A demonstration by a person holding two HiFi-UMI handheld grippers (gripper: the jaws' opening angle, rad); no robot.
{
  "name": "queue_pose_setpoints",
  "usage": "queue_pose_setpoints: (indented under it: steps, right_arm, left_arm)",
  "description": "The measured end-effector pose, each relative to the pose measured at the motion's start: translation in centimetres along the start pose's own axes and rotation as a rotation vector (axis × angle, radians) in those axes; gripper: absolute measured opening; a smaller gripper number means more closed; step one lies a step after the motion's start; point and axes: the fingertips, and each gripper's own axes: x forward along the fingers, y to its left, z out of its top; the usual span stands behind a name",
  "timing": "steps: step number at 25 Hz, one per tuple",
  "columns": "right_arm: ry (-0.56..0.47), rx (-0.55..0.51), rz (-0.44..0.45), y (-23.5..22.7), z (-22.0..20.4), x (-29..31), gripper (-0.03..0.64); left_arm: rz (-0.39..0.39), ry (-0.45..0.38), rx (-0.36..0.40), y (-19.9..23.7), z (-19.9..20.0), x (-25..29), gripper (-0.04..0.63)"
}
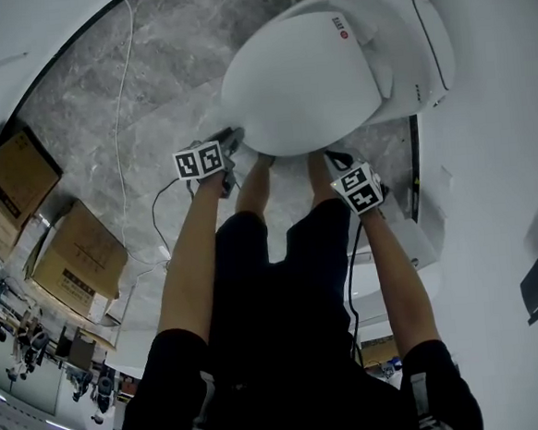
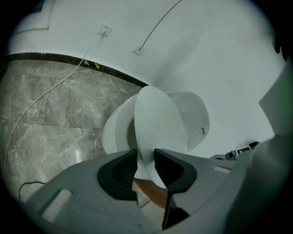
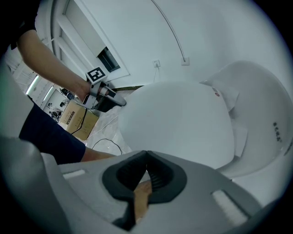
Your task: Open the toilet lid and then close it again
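Here, at the far left, two cardboard boxes (image 1: 78, 257) sit on the grey marble floor (image 1: 146, 71). The left gripper (image 1: 233, 141) has its jaws clamped on the front rim of the white toilet lid (image 1: 301, 86), which stands partly raised and tilted up off the bowl (image 2: 114, 132). To the right, near the lid's front edge, the right gripper (image 1: 336, 160) hangs with its jaws pressed together, tips touching, gripping nothing.
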Motion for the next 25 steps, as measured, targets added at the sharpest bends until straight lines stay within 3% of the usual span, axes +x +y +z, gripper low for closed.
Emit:
queue_pose_setpoints:
  steps: [21, 25]
  right_arm:
    - [0.018, 0.014, 0.027, -1.0, -0.5, 1.8, 0.003]
    - [0.029, 0.017, 0.031, -1.1, -0.8, 1.9, 0.003]
  left_arm:
    - [0.105, 0.05, 0.006, 3.0, -0.5, 2.5, 0.12]
    - [0.155, 0.055, 0.011, 3.8, -0.5, 2.8, 0.142]
